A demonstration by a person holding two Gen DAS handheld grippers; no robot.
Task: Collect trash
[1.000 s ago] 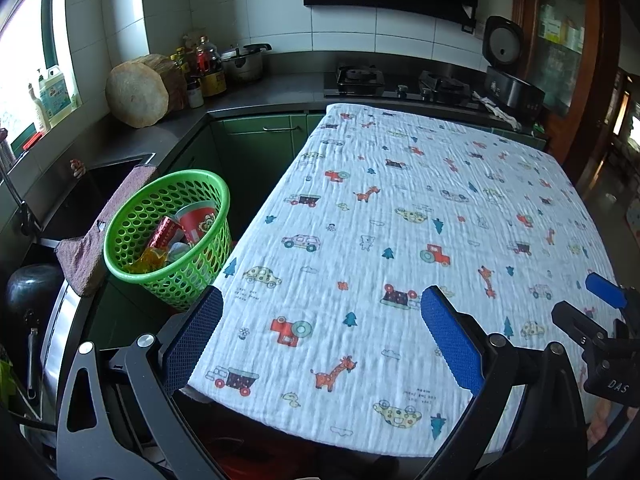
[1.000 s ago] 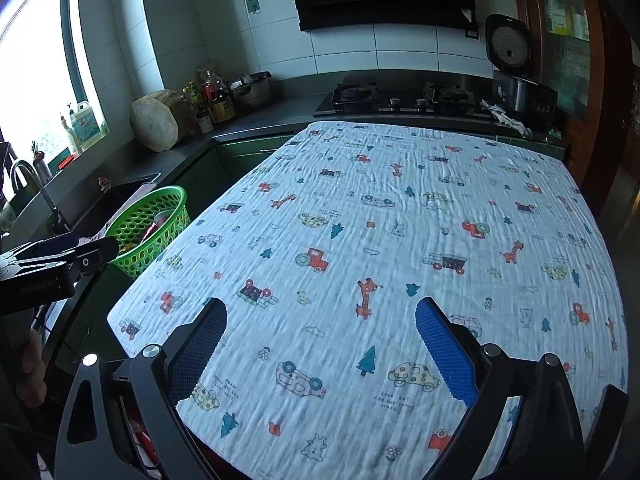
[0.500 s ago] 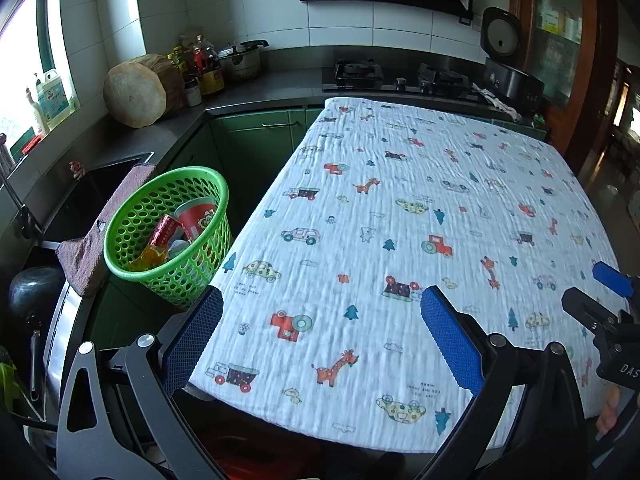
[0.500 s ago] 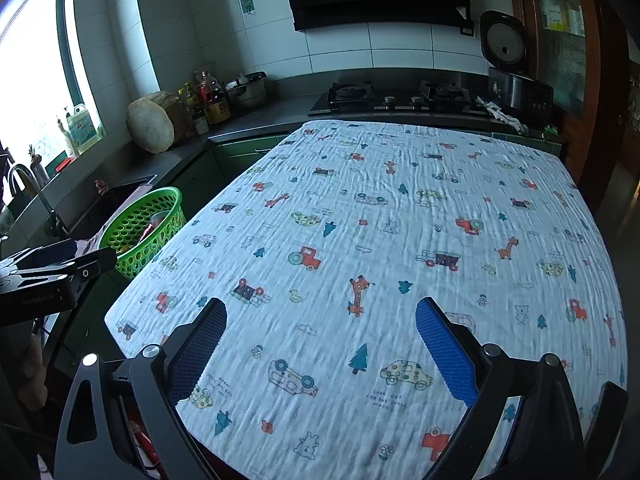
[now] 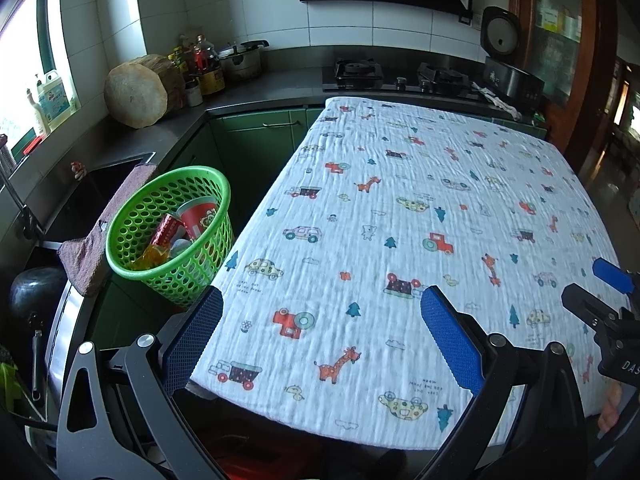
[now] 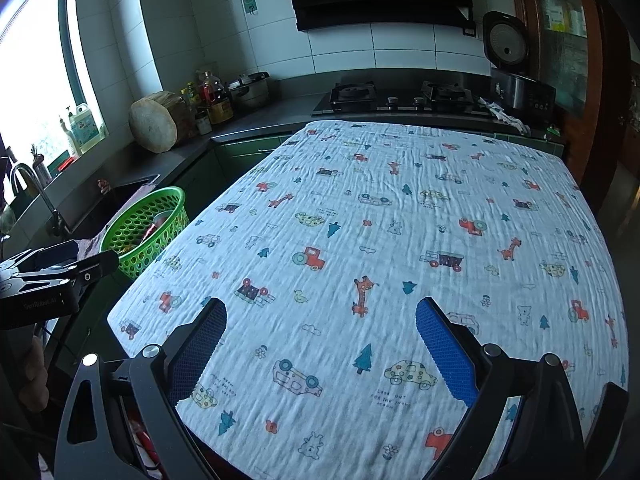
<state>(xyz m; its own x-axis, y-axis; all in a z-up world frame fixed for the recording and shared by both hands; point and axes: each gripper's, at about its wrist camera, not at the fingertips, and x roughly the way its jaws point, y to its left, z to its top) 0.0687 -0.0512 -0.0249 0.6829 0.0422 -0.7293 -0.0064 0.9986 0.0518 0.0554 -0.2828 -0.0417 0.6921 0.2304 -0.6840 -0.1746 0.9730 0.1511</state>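
A green mesh basket [image 5: 202,270] stands just off the table's left edge, also in the right wrist view as the basket [image 6: 132,236]. Inside it lie a red paper cup [image 5: 198,220], a red can [image 5: 166,230] and a yellow wrapper [image 5: 154,256]. My left gripper [image 5: 320,336] hovers open over the near left part of the patterned tablecloth [image 5: 420,208], nothing between its blue pads. My right gripper [image 6: 320,344] is open too, over the cloth's near edge, empty. Each gripper shows at the edge of the other's view: the right gripper [image 5: 604,292], the left gripper [image 6: 60,276].
A dark counter runs along the left and back with a sink [image 5: 92,196], a cloth [image 5: 104,228] over its rim, a round wooden block [image 5: 136,96], bottles [image 5: 200,64], a pot [image 5: 240,60], a gas hob [image 5: 400,74] and a rice cooker [image 5: 508,68]. A wooden cabinet [image 5: 560,40] stands at right.
Both grippers have drawn back and risen slightly, so the table and basket look a little farther. Both stay open and empty; nothing on the table or in the basket moved.
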